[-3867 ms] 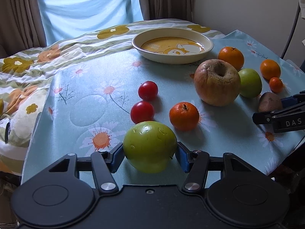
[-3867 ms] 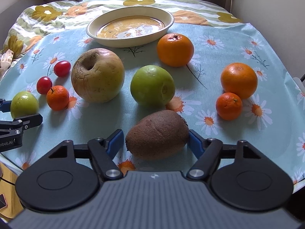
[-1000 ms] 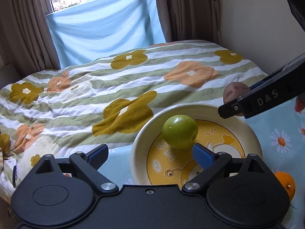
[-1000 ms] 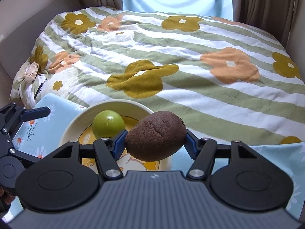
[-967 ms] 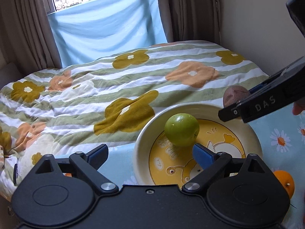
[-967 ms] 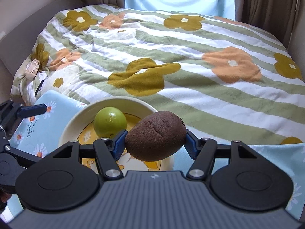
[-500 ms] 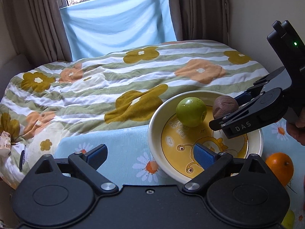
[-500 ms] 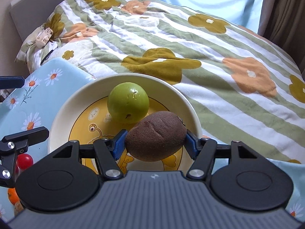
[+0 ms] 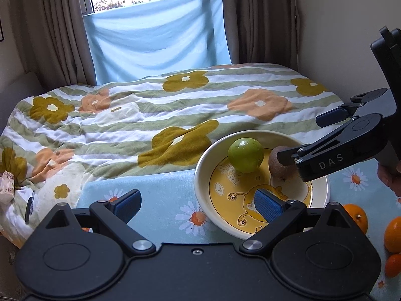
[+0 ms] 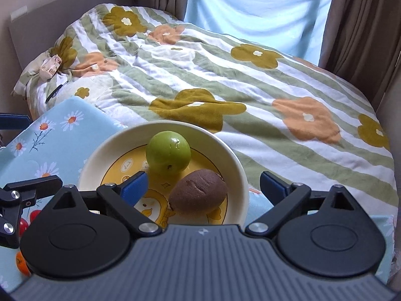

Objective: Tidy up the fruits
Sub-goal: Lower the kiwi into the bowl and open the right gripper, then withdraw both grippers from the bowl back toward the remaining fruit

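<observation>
Right wrist view: the right claw [image 10: 203, 185] has just been spreading its jaws and now stands wide and released, with the kiwi [image 10: 198, 191] lying free between the blue pads on the floor of the bowl [image 10: 240, 165] rather than clamped as it was half a second ago. That reads as the second fruit delivered; it rests just beside the green apple [image 10: 168, 156], on the side of the bowl nearer the camera. The kiwi's long axis lies roughly level and crosswise to the claw, its ends pointing toward each pad. The left claw [image 9: 198, 203] is also spread and empty, hanging over the bowl's near rim. Oranges [image 9: 357, 217] beside the bowl on the tabletop [image 9: 160, 195] remain unsorted, so more trips seem due.
</observation>
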A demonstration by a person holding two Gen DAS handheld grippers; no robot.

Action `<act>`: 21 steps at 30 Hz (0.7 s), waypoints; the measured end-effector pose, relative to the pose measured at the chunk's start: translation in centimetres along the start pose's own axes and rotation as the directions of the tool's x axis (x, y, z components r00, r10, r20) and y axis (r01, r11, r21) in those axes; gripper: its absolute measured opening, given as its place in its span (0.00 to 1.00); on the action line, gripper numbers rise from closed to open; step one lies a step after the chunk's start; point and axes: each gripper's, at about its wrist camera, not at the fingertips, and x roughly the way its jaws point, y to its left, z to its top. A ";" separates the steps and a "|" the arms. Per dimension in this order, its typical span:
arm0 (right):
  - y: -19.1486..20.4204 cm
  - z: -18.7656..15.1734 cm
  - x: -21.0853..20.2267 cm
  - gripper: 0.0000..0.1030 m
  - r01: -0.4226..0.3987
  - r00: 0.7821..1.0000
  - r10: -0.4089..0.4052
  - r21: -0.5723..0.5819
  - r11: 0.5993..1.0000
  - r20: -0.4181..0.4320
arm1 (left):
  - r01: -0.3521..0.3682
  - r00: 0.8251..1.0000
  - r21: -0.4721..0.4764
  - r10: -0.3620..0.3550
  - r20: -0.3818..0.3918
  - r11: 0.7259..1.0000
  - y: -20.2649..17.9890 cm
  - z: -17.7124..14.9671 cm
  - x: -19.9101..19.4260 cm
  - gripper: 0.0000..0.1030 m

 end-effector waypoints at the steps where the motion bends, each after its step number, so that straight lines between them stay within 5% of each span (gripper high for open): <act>1: 0.1 0.2 -0.7 1.00 0.008 1.000 -0.008 0.008 1.000 0.003 | 0.001 1.000 0.007 -0.001 0.001 1.000 0.0 0.0 -0.4 0.96; 21: 4.6 -3.0 -16.9 1.00 0.159 0.986 -0.167 0.217 0.963 0.021 | 0.132 0.983 0.097 -0.143 0.111 0.987 2.2 -2.6 -11.8 0.96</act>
